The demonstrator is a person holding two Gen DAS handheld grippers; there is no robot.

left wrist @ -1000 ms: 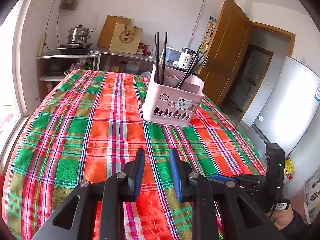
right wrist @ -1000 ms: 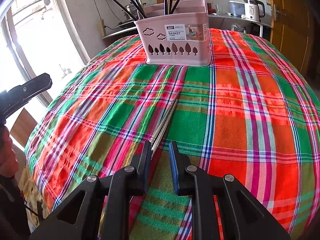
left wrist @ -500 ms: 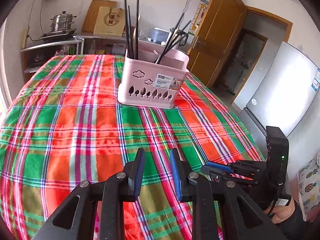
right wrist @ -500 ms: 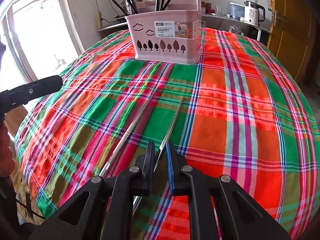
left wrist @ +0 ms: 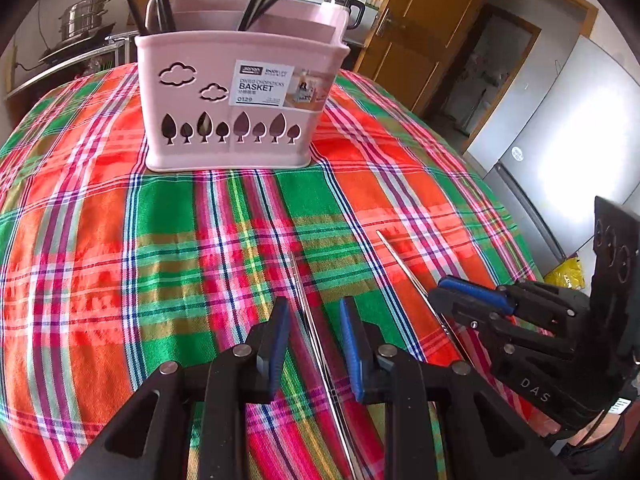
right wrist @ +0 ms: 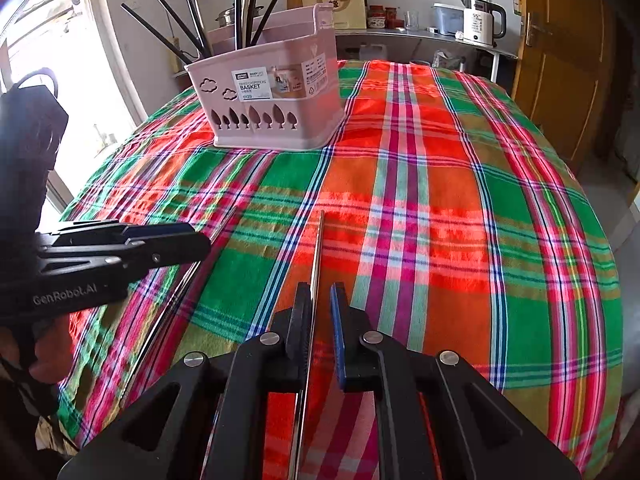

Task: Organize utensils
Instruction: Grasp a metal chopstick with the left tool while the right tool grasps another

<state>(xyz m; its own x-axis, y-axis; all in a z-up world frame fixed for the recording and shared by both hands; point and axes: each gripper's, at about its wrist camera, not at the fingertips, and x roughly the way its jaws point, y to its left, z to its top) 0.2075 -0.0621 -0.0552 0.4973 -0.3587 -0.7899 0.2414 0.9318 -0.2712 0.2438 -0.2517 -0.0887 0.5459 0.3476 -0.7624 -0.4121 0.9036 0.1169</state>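
A pink chopstick basket [left wrist: 236, 108] with several black chopsticks stands on the plaid cloth; it also shows in the right wrist view [right wrist: 272, 100]. Two metal chopsticks lie on the cloth. One [left wrist: 308, 304] runs between the open fingers of my left gripper [left wrist: 314, 332], untouched by the pads. The other [right wrist: 317, 252] lies between the fingers of my right gripper [right wrist: 320, 312], against its left pad, with a gap to the right pad. The right gripper shows in the left wrist view [left wrist: 472, 300], low over that second chopstick [left wrist: 404, 268]. The left gripper [right wrist: 172, 240] shows at left in the right wrist view.
The table has a red-green plaid cloth [right wrist: 440, 200] that drops off at its edges. Behind it are a counter with a white kettle [right wrist: 482, 20], a steel pot [left wrist: 82, 16], a wooden door [left wrist: 432, 32] and a grey fridge [left wrist: 560, 128].
Both grippers moved forward and down toward the basket. Each now straddles one metal chopstick; the left one reached its chopstick. The right gripper's fingers have opened slightly.
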